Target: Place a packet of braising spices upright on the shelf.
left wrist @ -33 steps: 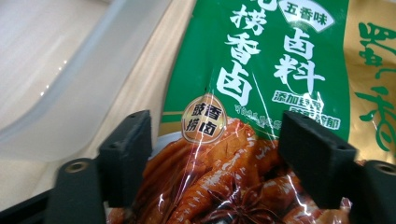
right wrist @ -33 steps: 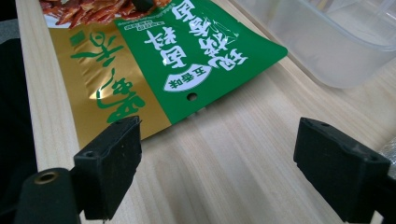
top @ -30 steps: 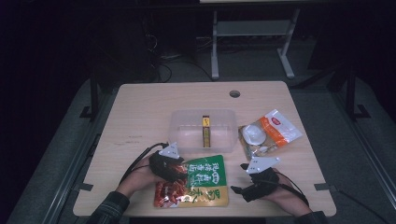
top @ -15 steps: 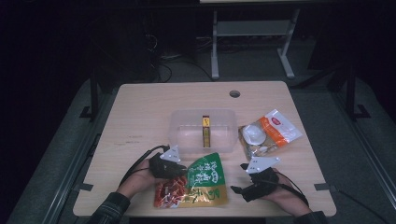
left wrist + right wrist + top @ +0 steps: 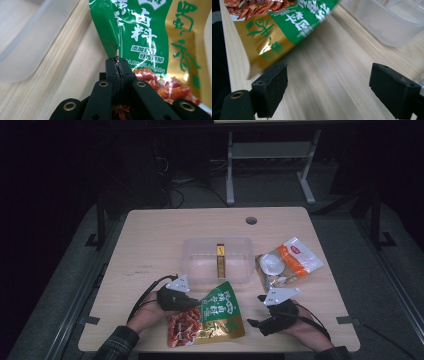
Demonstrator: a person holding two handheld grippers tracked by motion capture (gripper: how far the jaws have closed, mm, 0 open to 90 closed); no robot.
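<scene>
You have the green-and-gold foil seasoning packet (image 5: 212, 317) pinched by its edge in your left gripper (image 5: 117, 60): its fingers have just been closing and now stand pressed together on the thin seam, as the left gripper view shows. The packet sits at the near edge of the wooden tabletop (image 5: 150, 240), between your two hands, its far end tipped up and its near part with the red food picture low by the tabletop. Your right gripper (image 5: 260, 325) rests just to the right of it, fingers (image 5: 270, 87) spread wide with nothing between them and the packet's gold corner just beyond one pad.

This reads as the pick-up step, grip freshly made, lift barely begun. The clear plastic rectangular tub (image 5: 217, 260) with a slim yellow-and-brown box (image 5: 220, 259) in it stands just beyond the packet and looks like the likely destination; the orange-and-white snack bag (image 5: 287, 265) lies to its right.

Next, you would need to raise the packet clear of the tub's near wall before carrying it over. A hold on a thin slippery seam may let the packet swing or slide, so keep the move slow and have the free right gripper ready to steady the gold corner
</scene>
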